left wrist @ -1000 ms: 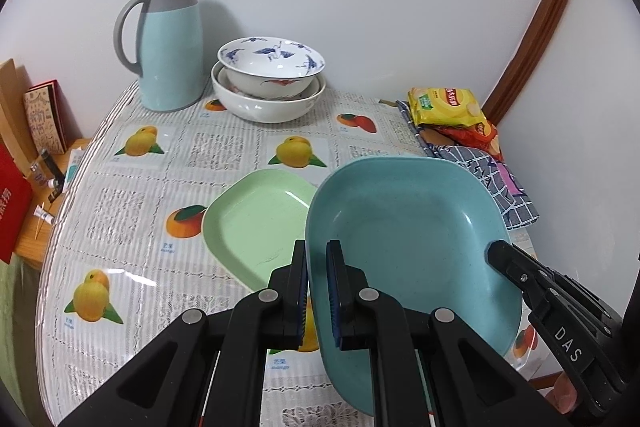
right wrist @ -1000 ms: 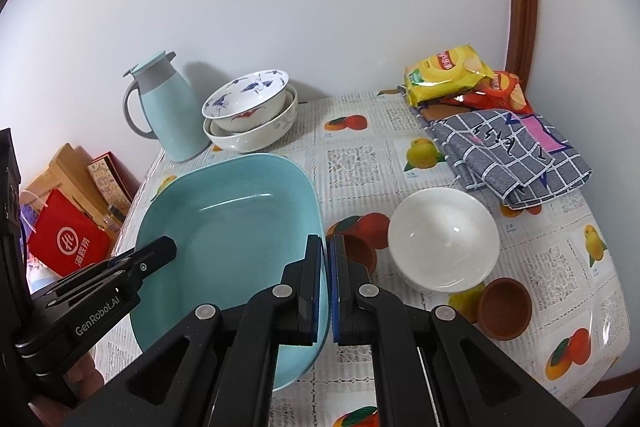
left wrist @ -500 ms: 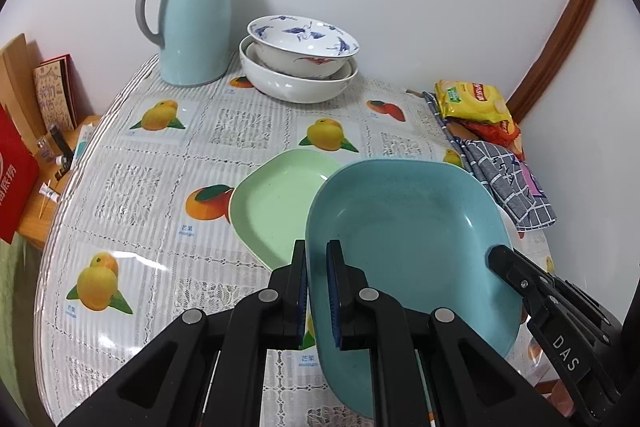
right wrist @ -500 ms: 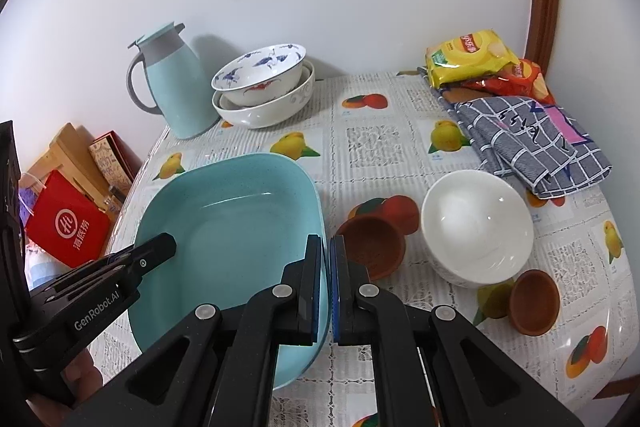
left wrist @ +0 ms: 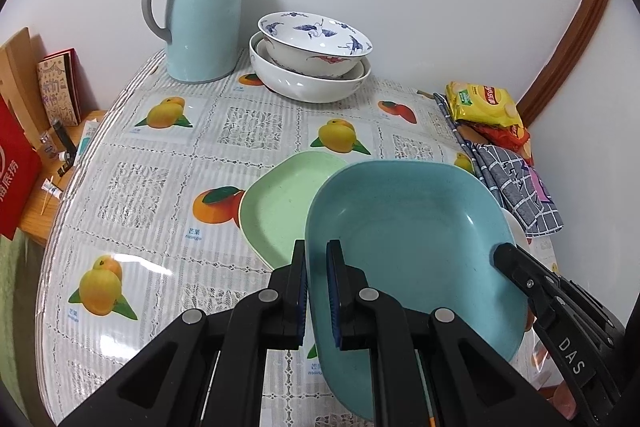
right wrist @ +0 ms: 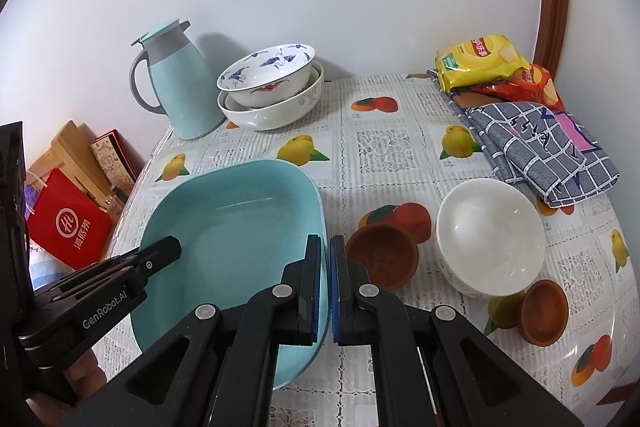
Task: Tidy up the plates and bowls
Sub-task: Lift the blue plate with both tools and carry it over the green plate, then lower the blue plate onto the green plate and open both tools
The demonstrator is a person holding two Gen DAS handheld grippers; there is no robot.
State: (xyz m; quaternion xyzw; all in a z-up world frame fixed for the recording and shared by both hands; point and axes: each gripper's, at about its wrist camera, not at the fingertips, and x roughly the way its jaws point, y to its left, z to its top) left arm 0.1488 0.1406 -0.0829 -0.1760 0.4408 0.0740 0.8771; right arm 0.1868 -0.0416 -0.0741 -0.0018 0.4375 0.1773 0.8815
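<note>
Two claws, one plate: we've got the left claw (left wrist: 316, 291) pinching the left rim of the blue plate (left wrist: 408, 227), and the right claw (right wrist: 326, 287) clamped on the opposite rim, so the plate hangs between them, tilted, above the surface (left wrist: 152, 187). From the right wrist view the left claw shows up as the black arm poking in at the plate's far edge.

We'll use the blue plate as the landmark. Partly under its left edge, lying flat on the surface, sits the green plate (left wrist: 280, 203). Just right of the blue plate there's a brown cup (right wrist: 382, 257) tipped on its side, then a white bowl (right wrist: 490, 239), and a second brown cup (right wrist: 544, 311) past the bowl toward the surface's edge.

Further back and to the right of the plate, a grey checked cloth (right wrist: 548, 151) lies folded, with yellow and red snack bags (right wrist: 480, 63) behind it by the wall.

Straight behind the blue plate, against the wall, two bowls are nested: a patterned bowl (left wrist: 316, 35) inside a bigger white bowl (left wrist: 308, 79). Left of those stands a pale blue jug (left wrist: 202, 15) with a grey handle.
</note>
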